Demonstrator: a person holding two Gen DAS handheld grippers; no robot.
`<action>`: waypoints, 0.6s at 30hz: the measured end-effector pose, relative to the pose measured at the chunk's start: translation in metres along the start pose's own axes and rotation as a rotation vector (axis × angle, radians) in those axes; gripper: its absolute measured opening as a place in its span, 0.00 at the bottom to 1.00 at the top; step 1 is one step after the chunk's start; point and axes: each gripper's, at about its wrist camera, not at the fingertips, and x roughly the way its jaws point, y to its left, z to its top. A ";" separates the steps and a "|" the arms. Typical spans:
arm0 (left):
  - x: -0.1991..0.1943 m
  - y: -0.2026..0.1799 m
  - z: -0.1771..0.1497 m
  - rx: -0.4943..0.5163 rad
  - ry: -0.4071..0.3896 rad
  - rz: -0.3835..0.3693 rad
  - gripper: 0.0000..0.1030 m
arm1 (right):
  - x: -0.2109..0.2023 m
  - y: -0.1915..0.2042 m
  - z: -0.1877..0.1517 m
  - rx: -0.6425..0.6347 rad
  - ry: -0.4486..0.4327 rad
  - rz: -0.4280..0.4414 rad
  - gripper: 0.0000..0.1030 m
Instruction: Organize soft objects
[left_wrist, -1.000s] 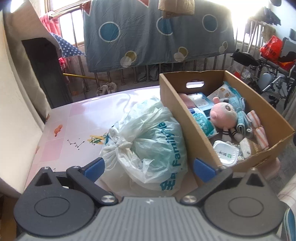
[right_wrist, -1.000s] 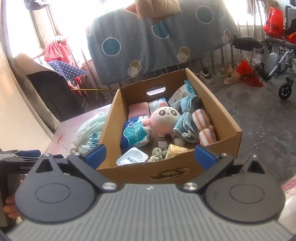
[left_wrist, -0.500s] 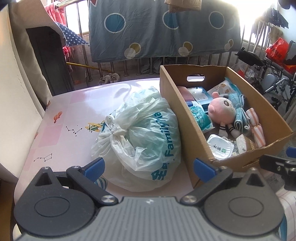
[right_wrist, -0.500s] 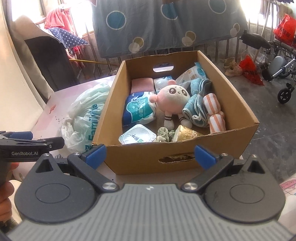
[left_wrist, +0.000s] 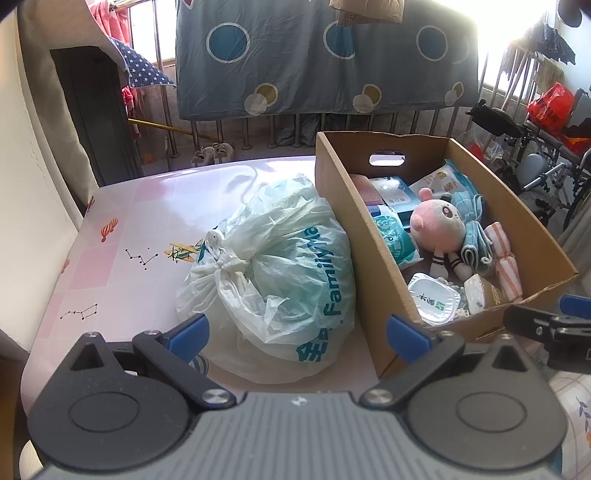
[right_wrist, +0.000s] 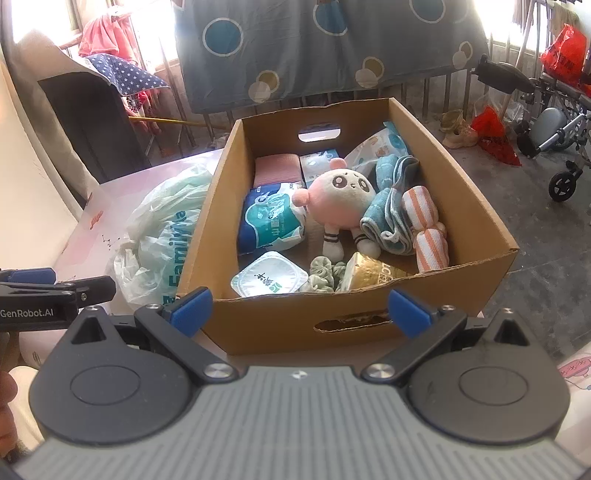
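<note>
Hovering left gripper (left_wrist: 297, 334) released before tied plastic bag (left_wrist: 280, 266) on table (left_wrist: 122, 266), right gripper (right_wrist: 299, 308) released before cardboard box (right_wrist: 476, 225), pink plush (right_wrist: 341, 195) inside

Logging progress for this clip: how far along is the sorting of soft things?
Done: the plush toy, towels and packets lie in the cardboard box. In hand: nothing; the left gripper and right gripper are open and empty. Left: the tied plastic bag sits beside the box.

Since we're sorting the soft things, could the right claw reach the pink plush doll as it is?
Probably yes: the right claw is open, the box has no lid, and the doll lies uncovered.
</note>
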 end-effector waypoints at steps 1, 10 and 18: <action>0.000 0.000 0.000 0.001 0.000 0.003 1.00 | 0.001 0.000 0.000 -0.002 0.001 -0.004 0.99; 0.003 -0.001 0.000 0.005 0.007 0.002 1.00 | 0.006 -0.003 -0.001 0.000 0.014 -0.020 0.99; 0.002 -0.002 -0.001 0.007 0.008 -0.003 1.00 | 0.006 -0.003 -0.001 0.000 0.015 -0.024 0.99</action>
